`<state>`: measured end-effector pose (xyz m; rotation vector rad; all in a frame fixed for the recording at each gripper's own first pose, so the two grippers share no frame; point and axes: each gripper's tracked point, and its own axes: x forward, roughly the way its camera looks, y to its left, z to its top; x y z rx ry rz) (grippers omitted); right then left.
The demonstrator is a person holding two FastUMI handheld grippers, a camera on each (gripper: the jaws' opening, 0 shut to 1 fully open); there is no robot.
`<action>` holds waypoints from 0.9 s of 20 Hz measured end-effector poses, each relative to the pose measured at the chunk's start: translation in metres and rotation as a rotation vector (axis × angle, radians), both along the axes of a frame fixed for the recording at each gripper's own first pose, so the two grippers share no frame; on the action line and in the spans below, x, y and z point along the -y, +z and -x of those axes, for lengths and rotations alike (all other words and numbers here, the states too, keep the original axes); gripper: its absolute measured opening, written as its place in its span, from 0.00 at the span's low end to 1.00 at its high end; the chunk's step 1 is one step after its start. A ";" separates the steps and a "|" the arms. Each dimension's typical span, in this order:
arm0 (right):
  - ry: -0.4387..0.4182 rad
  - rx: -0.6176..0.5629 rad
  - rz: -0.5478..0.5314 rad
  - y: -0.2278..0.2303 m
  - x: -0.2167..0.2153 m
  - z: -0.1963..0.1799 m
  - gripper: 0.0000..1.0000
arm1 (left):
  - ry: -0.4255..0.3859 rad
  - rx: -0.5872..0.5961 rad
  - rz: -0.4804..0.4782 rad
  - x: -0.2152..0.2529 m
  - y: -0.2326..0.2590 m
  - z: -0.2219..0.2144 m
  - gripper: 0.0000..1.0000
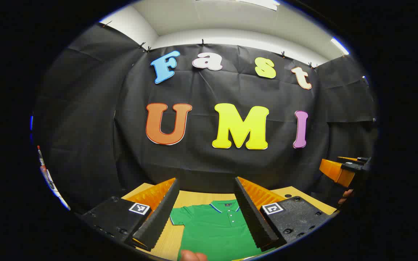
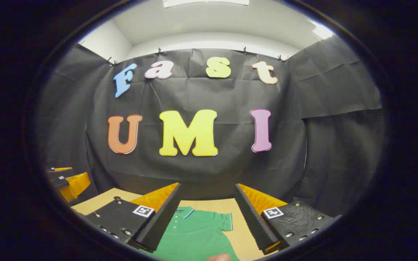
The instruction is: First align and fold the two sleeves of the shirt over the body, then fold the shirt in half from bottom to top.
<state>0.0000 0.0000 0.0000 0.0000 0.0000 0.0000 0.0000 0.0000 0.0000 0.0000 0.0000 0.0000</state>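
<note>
The job looks like it has not started yet. The green shirt (image 1: pixel 212 228) lies flat on the desk (image 1: pixel 191 197) with its collar toward the back wall and its buttons up. In the left gripper view one short sleeve (image 1: pixel 177 215) sticks out to the left side, spread flat and not folded. In the right gripper view the other sleeve (image 2: pixel 223 221) sticks out to the right, also flat. So both sleeves need to be folded over the body, and after that the bottom half needs to go up to the top. The bottom of the shirt is out of sight, so I cannot tell how it lies. The left gripper (image 1: pixel 205 214) hangs above the shirt with its two fingers wide apart and nothing between them. The right gripper (image 2: pixel 207 217) does the same, fingers spread and holding nothing. At the right edge of the left gripper view, the other gripper pokes in, and at the left edge of the right gripper view the other one shows too, so they sit side by side. The desk is light wood and smooth, and the shirt is the one thing I can see on it. Behind it hangs a black cloth wall (image 1: pixel 85 127), wrinkled and clipped at the top. Above that are a white wall and a white ceiling (image 2: pixel 212 25) with bright lights.
</note>
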 end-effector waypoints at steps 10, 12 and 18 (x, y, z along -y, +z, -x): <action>-0.017 -0.108 0.021 -0.025 0.026 0.004 0.93 | 0.027 -0.051 -0.025 -0.004 -0.013 0.007 0.96; -0.022 -0.116 0.016 -0.030 0.028 0.006 0.92 | 0.023 -0.057 -0.045 -0.003 -0.015 0.011 0.96; -0.007 -0.117 0.022 -0.030 0.023 -0.001 0.93 | 0.005 -0.050 -0.065 0.003 -0.013 0.010 0.96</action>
